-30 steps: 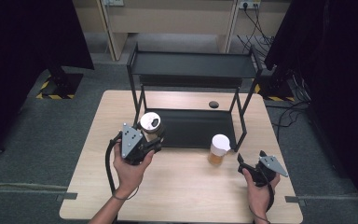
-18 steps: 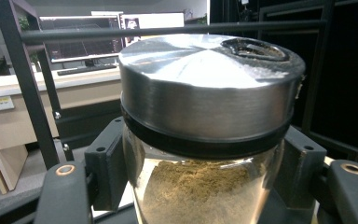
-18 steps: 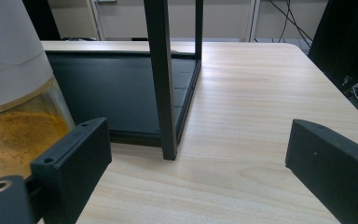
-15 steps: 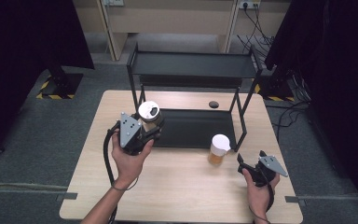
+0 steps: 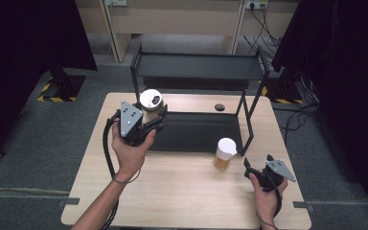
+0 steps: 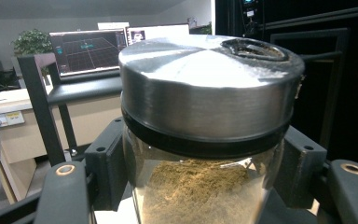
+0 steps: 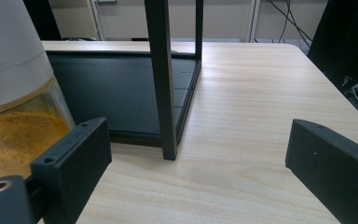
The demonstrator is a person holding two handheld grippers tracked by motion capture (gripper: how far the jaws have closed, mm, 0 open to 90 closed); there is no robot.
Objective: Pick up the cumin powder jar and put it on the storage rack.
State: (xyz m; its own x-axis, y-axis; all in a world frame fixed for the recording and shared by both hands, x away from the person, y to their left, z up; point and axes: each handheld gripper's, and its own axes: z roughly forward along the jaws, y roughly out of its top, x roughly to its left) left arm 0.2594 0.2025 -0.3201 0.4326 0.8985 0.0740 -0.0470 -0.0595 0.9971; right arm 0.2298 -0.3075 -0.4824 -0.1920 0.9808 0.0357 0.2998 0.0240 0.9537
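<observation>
My left gripper [image 5: 152, 119] is shut on a glass jar [image 5: 152, 103] with a silver metal lid and holds it in the air at the front left post of the black rack [image 5: 196, 67]. In the left gripper view the jar [image 6: 205, 102] holds brown powder, and both jaws press on its glass sides. A second jar [image 5: 225, 152] with a white lid and orange powder stands on the table by the rack's front right post. My right gripper [image 5: 258, 164] rests open just to its right. In the right gripper view that jar [image 7: 14, 93] is beside the left jaw, outside the gap.
The rack's lower shelf [image 5: 196, 132] lies flat on the wooden table [image 5: 172, 191]; its front right post [image 7: 163, 79] rises straight ahead of my right gripper [image 7: 200, 163]. A small dark round spot [image 5: 219, 107] sits on the table behind the rack. Cables trail from both grippers.
My left gripper has lifted the silver-lidded jar higher and farther from the person, toward the rack's left post. The right gripper and the white-lidded jar have not moved.
</observation>
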